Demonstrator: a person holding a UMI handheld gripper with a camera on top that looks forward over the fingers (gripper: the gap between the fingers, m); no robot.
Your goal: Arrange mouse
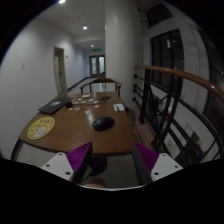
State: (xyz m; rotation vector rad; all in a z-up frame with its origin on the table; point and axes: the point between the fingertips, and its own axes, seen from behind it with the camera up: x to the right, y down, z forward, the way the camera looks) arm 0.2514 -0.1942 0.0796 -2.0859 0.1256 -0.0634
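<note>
**Op:** I've got the gripper (112, 160) up off the desk (75, 128), fingers spread wide, nothing between the purple pads (80, 155). It's holding nothing.

**Lead:** Where's the mouse?

**Op:** The mouse (103, 123) is on the desk straight ahead, beyond the fingertips, a touch left of the gap's centre line. Well apart from the gripper, no contact. It sits near the desk's right side, bare wood around it.

**Lead:** Orientation?

**Op:** It reads as a dark oval, long axis running roughly crosswise to my line of approach. I can't tell which end is the front, and can't see a cable.

**Lead:** Anything in the way?

**Op:** Not on the direct line. A round yellow disc (41, 127) sits off to the left near the desk's edge, a dark flat thing (52, 105) further back left, and small papers or cards (119, 106) beyond the mouse. A railing (185, 100) runs along the right, clear of the desk.

**Lead:** Plan?

**Op:** My read: go forward and down, nudge left to centre the mouse in the gap, and probably roll the wrist so the fingers close across its narrow sides. Nothing of the arranging is done yet as far as I can judge.
</note>
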